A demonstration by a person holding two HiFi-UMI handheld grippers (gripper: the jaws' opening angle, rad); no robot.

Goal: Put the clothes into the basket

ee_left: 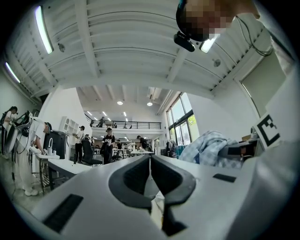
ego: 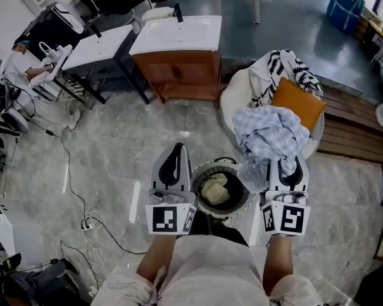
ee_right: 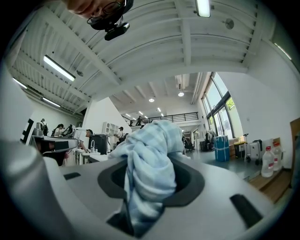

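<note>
A light blue checked garment (ego: pixel 268 135) hangs bunched from my right gripper (ego: pixel 291 162), which is shut on it just right of the basket; in the right gripper view the cloth (ee_right: pixel 151 154) fills the gap between the jaws. The dark round basket (ego: pixel 243 197) stands on the floor between my two grippers, with a pale yellowish garment (ego: pixel 216 189) inside. My left gripper (ego: pixel 177 147) is held left of the basket, shut with nothing in it; its jaws (ee_left: pixel 150 160) meet in a thin line. The blue garment (ee_left: pixel 206 146) also shows at the right of the left gripper view.
Behind the basket sits a white beanbag (ego: pixel 234 94) with an orange cushion (ego: pixel 297 102) and a black-and-white patterned cloth (ego: pixel 285 66). A wooden vanity (ego: pixel 181 71) and a white table (ego: pixel 96 47) stand further back. Cables (ego: pixel 73 176) trail on the floor at left. A wooden platform (ego: pixel 352 128) is at right.
</note>
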